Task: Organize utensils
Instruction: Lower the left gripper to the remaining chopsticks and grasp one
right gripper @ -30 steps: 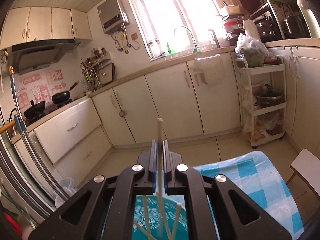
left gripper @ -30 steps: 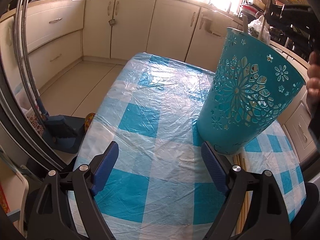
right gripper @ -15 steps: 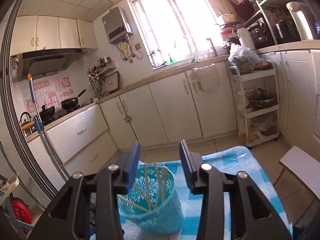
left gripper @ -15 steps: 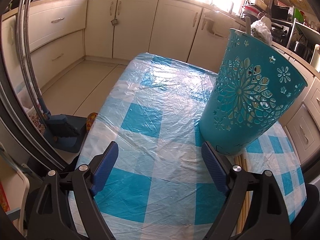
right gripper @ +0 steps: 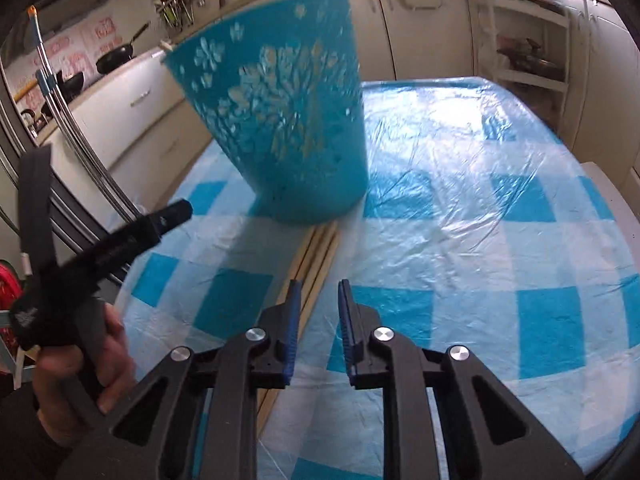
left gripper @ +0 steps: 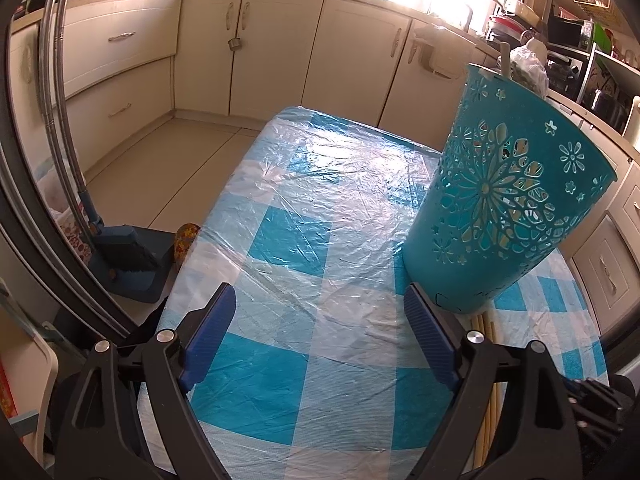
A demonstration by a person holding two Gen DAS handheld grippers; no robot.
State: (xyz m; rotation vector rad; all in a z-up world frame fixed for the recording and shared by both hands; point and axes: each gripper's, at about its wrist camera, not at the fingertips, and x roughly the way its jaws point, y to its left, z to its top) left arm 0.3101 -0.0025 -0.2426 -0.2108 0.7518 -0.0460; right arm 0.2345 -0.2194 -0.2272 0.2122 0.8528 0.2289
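A teal cut-out basket (left gripper: 508, 200) (right gripper: 288, 120) stands on the blue checked table (left gripper: 320, 208) (right gripper: 460, 200), with pale chopsticks showing through its holes. More wooden chopsticks (right gripper: 316, 256) (left gripper: 486, 328) lie on the cloth, their far ends at the basket's base. My right gripper (right gripper: 319, 286) hovers low just right of these sticks. Its jaws are closing to a narrow gap with nothing between them. My left gripper (left gripper: 320, 320) stays wide open and empty to the left of the basket. In the right wrist view a hand (right gripper: 100, 360) holds that left gripper (right gripper: 120, 248).
Cream kitchen cabinets (left gripper: 280, 48) run along the far wall. A blue dustpan and brush (left gripper: 128, 256) sit on the floor left of the table. A white shelf trolley (right gripper: 520, 40) stands beyond the table's far right corner.
The right gripper let go of a chopstick above the basket, opened, then dropped down to the loose sticks on the table with its jaws narrowing. The left gripper has not moved.
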